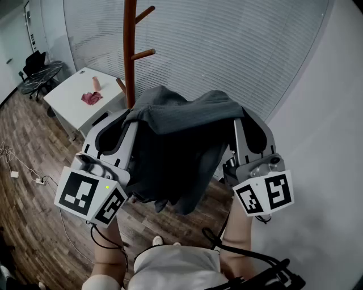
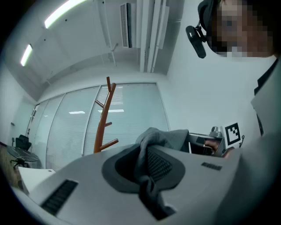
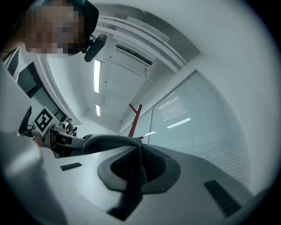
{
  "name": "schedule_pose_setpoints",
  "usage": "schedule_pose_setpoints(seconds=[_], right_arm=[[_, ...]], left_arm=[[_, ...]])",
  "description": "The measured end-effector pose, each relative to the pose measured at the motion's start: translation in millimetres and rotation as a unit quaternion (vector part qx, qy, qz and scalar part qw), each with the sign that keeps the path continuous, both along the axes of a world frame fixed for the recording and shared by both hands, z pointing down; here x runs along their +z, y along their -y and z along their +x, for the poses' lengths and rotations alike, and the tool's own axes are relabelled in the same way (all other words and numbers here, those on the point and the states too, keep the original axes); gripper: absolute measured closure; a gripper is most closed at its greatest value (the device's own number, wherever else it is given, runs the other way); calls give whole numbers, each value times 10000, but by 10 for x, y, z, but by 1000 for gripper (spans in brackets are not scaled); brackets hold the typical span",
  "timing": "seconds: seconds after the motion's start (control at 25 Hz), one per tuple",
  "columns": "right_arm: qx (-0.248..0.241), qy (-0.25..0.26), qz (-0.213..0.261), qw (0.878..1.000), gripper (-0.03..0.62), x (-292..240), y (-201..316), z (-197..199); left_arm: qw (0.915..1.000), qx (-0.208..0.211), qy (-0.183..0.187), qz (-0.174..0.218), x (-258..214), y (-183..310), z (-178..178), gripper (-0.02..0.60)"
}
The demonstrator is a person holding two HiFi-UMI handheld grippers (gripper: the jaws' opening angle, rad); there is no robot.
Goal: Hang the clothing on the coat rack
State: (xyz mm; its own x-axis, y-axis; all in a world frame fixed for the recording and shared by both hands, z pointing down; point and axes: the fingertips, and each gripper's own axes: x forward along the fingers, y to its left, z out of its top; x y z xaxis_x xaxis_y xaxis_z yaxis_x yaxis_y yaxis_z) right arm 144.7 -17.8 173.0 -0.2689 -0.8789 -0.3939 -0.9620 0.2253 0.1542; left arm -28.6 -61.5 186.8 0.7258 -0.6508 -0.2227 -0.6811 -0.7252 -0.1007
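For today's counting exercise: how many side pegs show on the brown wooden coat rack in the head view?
3 pegs: upper right, middle right, lower left. Others may hide above the frame or behind the dark grey garment.

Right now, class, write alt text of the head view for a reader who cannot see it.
A dark grey garment hangs between the left gripper and the right gripper, each with jaws shut on its upper edge. A brown wooden coat rack stands beyond it, and a white table sits further left.
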Motion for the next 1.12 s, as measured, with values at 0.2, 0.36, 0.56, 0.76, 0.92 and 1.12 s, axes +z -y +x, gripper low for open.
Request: schedule_pose_setpoints(seconds=[0.2,0.36,0.56,0.76,0.92,1.12], right_arm=[[-74,-68,6,9999,566,-33,12,-78],[-85,-82,-23,9999,566,-55,28,-92],[-96,-36,-24,9999,566,-13,31,-65],[-118,-142,-73,9998,565,-19,135,-105],[-109,-102,15,9999,565,-60,224,-139],[-97,-65,203,9997,565,-180,180,-279]], left_arm=[[10000,-78,-40,13,-15,-13,-73,545],[10000,-84,5,13,-28,0,-80,545],[10000,-55,32,3,11,0,-47,545],[10000,-19,-39,54,-22,37,-103,545],[9999,-98,-24,132,-87,82,-157,545],[9967,-697,235,344,-197,-1,-315,545]])
